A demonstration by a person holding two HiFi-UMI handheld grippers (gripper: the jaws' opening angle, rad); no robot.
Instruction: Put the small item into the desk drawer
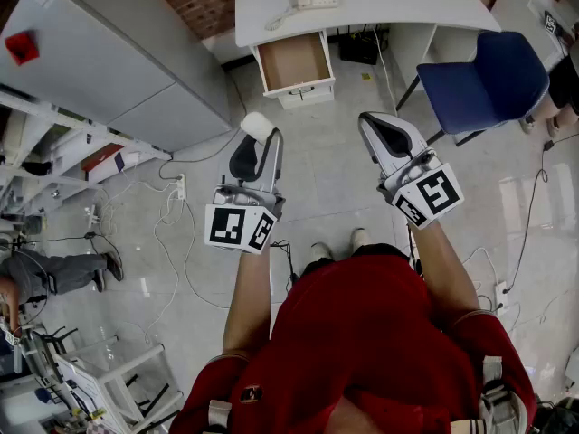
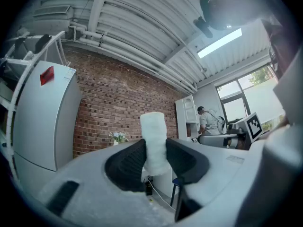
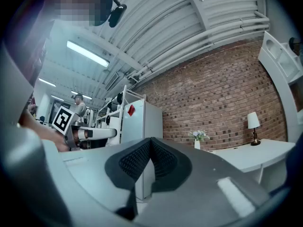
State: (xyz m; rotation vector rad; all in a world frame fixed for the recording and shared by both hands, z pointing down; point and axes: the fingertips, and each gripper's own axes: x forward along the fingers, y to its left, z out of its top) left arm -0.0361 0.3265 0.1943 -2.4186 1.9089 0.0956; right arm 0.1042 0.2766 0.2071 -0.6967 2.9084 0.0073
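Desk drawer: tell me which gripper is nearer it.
Left. The left gripper sits slightly left of the drawer, short of it; the right gripper is farther off to its right.

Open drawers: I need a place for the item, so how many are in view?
1: the open drawer, pulled out under the white desk, toward its left end. Others may be hidden.

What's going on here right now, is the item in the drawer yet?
Not yet. A person in a red top stands on the floor, back from the white desk, with a gripper in each hand. The left gripper is clamped on the small white item, which stands upright between its pads. The right gripper is shut and holds nothing. The desk drawer is already pulled open and looks empty.
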